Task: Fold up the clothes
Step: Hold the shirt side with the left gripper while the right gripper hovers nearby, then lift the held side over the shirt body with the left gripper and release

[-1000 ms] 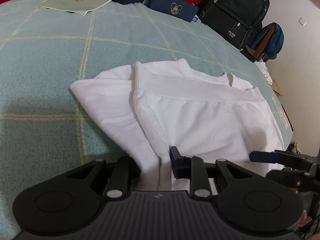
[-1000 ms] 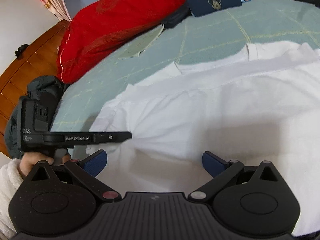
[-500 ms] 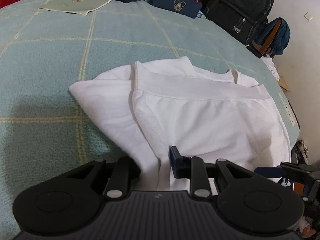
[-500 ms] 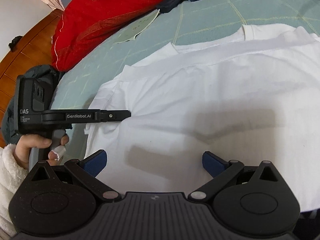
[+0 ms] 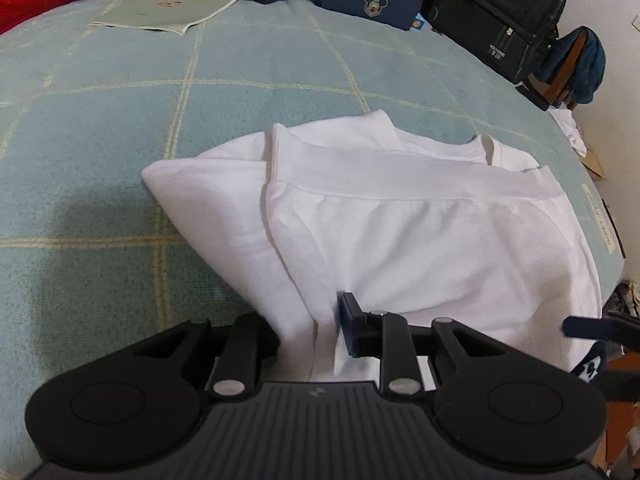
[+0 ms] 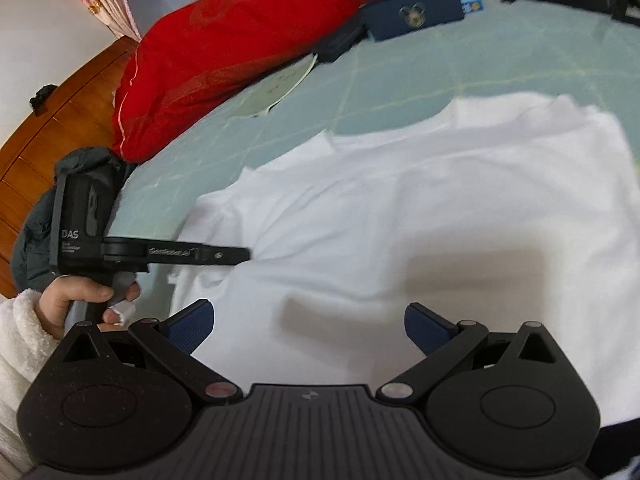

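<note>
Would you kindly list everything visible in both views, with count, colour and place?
T-shirt: one, white, partly folded on the bed.
Bedspread: one, pale green check.
Quilt: one, red, far edge.
Booklet: one, pale green, far left.
Pouch: one, navy, cartoon mouse.
Backpack: one, black, far right.
Left claw: black, shut on the shirt's near edge.
Right claw: black, open above the shirt.
Hand: one, white fleecy sleeve.

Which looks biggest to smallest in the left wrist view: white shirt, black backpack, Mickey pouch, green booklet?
1. white shirt, though it is nearest the camera
2. black backpack, partly cut off
3. green booklet and Mickey pouch: too similar to rank
</note>
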Demonstrator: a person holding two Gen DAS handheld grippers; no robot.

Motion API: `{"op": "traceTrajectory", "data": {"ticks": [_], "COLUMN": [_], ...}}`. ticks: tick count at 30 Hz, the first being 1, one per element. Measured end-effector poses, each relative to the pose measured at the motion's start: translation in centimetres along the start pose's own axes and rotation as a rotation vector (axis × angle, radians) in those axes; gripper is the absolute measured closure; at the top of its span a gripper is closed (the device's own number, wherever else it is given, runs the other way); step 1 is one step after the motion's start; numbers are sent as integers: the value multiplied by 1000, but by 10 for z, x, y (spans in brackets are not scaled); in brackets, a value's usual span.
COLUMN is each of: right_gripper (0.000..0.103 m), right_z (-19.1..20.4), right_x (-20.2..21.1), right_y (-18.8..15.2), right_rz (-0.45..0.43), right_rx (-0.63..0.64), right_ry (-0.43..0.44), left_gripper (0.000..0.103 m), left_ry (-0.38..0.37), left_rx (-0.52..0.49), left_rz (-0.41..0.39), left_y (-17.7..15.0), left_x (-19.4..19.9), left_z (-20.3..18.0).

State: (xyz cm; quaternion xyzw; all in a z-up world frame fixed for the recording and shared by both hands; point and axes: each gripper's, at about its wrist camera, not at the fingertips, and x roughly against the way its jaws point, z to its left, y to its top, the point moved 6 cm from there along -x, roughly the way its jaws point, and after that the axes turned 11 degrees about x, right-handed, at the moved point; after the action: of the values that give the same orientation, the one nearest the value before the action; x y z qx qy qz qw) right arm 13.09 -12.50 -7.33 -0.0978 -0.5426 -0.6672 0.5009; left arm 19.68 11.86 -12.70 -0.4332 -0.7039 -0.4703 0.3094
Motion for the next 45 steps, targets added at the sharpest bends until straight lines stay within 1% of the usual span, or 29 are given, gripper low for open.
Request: {"op": "traceTrajectory", "data": {"ticks": [4, 5, 10, 17, 22, 29, 37, 45], "right_gripper": [0, 0, 0, 0, 0, 0, 0, 0], "right_z": [-22, -28, -49, -54, -52, -58, -68, -81], "right_x": [10, 13, 25, 38, 47, 56, 70, 77], "right_y": [-5, -7, -17, -24, -23, -28, -34, -38], "right_rz": [-7, -9, -32, -76, -109, -138, -173, -198], "right_rx": [-26, -33, -50, -30, -12, -26, -53, -85], "right_ry": [-14, -17, -14, 10, 37, 54, 62, 61], "left_gripper": [79, 82, 83, 83, 83, 83, 84, 84], "left_ry": [27, 31, 67, 55, 13, -102, -172, -217], "left_rx": [-14, -14, -39, -83, -109, -63, -44, -21], "left_rz": [-6, -6, -12, -39, -66, -67, -37, 5], "left_y": [1, 1, 1, 6, 10, 18, 21, 31], "left_x": [3, 3, 11, 33, 51, 62, 51, 22], "left_z": [-5, -7, -18, -43, -67, -97, -136, -178]}}
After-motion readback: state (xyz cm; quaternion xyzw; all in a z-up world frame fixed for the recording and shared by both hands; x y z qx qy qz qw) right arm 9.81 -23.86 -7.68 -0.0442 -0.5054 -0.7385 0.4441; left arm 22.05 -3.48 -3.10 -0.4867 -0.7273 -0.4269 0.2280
